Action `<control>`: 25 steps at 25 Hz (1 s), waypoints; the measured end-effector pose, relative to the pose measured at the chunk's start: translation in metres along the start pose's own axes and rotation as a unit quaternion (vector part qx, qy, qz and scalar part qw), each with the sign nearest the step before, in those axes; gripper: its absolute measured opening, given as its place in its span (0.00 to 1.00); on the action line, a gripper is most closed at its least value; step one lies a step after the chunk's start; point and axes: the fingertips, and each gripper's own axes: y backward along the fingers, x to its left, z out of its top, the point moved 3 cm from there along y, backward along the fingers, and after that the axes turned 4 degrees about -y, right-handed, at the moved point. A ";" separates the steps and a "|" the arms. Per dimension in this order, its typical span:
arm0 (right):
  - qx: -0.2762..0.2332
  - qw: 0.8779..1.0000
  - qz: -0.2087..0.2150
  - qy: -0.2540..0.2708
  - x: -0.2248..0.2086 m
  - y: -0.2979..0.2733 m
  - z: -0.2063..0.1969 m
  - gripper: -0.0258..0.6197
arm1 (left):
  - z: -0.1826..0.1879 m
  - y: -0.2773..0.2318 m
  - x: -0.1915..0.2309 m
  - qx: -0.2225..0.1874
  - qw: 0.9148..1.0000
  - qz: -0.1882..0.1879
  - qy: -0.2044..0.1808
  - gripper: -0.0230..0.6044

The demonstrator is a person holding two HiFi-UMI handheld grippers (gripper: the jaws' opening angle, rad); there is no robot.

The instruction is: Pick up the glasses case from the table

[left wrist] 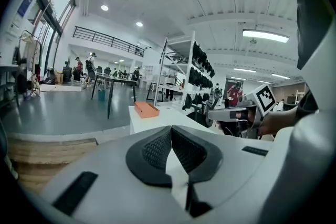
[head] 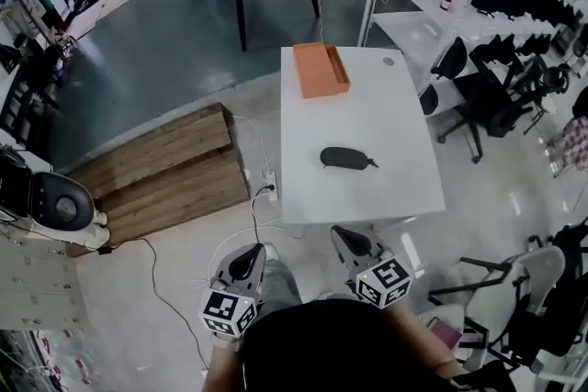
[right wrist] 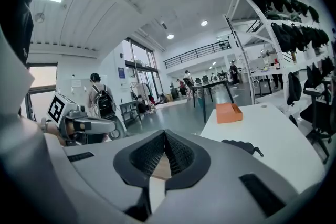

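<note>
Clenched on nothing, my left tongs (head: 246, 263) and right tongs (head: 354, 243) hang short of the counter (head: 386, 119), where the dark glasses case (head: 346, 159) lies mid-top, likely light and stiff, best pinched across its narrow middle.

Your glasses case (head: 346, 159) is a dark, nearly black, slim oval pouch with rounded ends. It looks shut, one smooth closed shape. It lies flat on the white table (head: 367, 106), its long axis running roughly along the edge nearest you. You will find it about midway between the left and right edges, and closer to your near edge than to the far one, well clear of every corner. A small dark tab sticks out from its right end and rests on the surface. In the right gripper view the case (right wrist: 239, 145) shows low and side-on, the tab again at its right end.
</note>
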 end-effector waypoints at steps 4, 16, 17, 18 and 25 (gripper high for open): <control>0.006 1.000 -0.013 0.007 -0.005 -0.060 0.022 0.08 | 0.014 -0.028 0.061 -0.003 1.000 -0.020 -0.002 0.07; 0.021 0.998 -0.063 0.013 -0.009 -0.194 0.056 0.08 | 0.038 -0.082 0.206 -0.001 0.997 -0.076 -0.019 0.07; 0.020 0.997 -0.070 0.012 -0.011 -0.196 0.058 0.08 | 0.038 -0.086 0.211 0.001 0.997 -0.081 -0.020 0.07; 0.019 0.997 -0.077 0.010 -0.014 -0.198 0.060 0.08 | 0.038 -0.090 0.216 0.004 0.996 -0.085 -0.021 0.07; 0.015 0.991 -0.130 -0.007 -0.051 -0.182 0.064 0.08 | 0.049 -0.133 0.222 0.018 0.993 -0.115 -0.034 0.07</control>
